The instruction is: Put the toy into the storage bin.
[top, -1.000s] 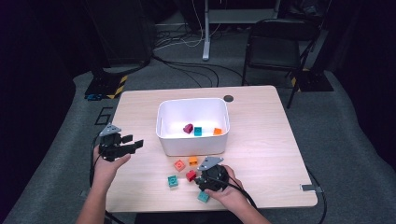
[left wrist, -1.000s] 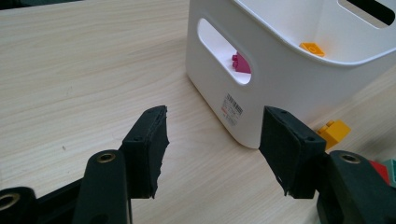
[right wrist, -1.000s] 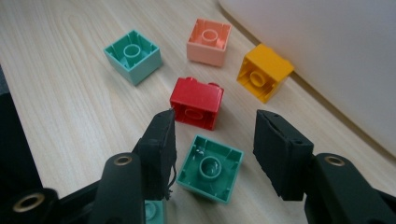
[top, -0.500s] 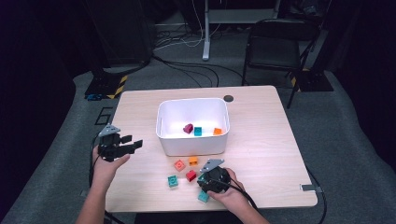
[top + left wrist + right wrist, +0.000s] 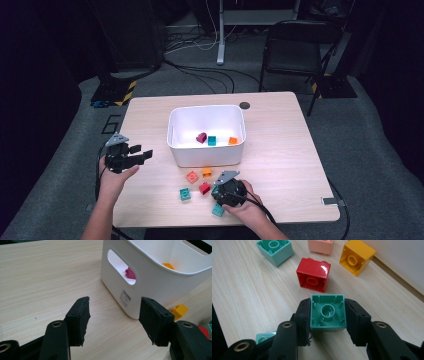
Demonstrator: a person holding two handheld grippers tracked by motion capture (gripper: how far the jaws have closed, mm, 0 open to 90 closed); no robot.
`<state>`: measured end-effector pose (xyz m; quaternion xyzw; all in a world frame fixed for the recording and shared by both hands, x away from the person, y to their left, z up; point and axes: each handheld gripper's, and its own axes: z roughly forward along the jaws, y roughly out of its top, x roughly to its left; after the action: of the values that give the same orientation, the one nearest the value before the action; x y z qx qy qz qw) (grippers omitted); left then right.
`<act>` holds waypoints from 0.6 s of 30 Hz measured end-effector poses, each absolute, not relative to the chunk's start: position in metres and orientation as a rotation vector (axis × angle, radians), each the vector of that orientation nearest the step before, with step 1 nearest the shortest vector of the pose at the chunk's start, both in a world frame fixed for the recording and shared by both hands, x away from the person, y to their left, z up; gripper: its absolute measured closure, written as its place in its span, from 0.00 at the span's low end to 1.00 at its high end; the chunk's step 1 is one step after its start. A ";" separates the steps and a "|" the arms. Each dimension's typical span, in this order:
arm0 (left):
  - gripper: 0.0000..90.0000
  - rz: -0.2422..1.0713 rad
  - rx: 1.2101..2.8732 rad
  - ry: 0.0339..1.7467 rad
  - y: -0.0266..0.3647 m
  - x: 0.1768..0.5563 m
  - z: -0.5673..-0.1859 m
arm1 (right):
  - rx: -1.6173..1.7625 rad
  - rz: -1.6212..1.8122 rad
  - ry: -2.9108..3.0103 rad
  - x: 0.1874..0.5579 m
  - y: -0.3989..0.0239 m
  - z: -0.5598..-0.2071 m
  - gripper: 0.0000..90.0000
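Note:
In the right gripper view a teal brick (image 5: 327, 312) lies hollow side up between the jaws of my right gripper (image 5: 327, 303). Those jaws have just been closing and both pads now touch its sides. From above, the right gripper (image 5: 220, 192) sits at the table's front among loose bricks: red (image 5: 204, 188), yellow (image 5: 207, 172), salmon (image 5: 192, 176) and two teal ones (image 5: 185, 194) (image 5: 218, 210). My left gripper (image 5: 145, 156) hovers open left of the white bin (image 5: 206, 110), nothing between its jaws. The bin holds a magenta brick (image 5: 201, 137), a teal one (image 5: 212, 140) and an orange one (image 5: 232, 140).
The left gripper (image 5: 115, 310) faces the bin's side wall (image 5: 155, 285) with its handle cut-out; a yellow brick (image 5: 179, 311) lies by the bin's corner. A black chair (image 5: 295, 50) and floor cables lie beyond the table's far edge. A dark round cap (image 5: 244, 105) sits behind the bin.
The right gripper's jaws have narrowed onto the teal brick at the table's front; the hand barely shifted. The left hand and gripper stayed where they were.

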<state>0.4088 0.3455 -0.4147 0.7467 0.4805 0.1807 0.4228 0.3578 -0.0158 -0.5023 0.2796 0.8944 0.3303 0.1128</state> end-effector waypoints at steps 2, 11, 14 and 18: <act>0.46 0.451 1.871 1.203 0.345 0.409 -0.415 | 0.829 0.976 2.619 0.358 -0.016 -0.499 0.64; 0.46 0.455 1.864 1.199 0.345 0.408 -0.414 | 0.835 1.032 2.608 0.364 -0.022 -0.482 0.64; 0.46 0.455 1.865 1.198 0.345 0.408 -0.414 | 0.849 1.034 2.607 0.365 -0.023 -0.479 0.64; 0.46 0.456 1.865 1.200 0.346 0.408 -0.414 | 0.848 1.041 2.605 0.368 -0.023 -0.473 0.64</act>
<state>0.4083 0.3457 -0.4136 0.7456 0.4799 0.1822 0.4250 0.3678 -0.0232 -0.4735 0.2877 0.8840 0.3532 0.1050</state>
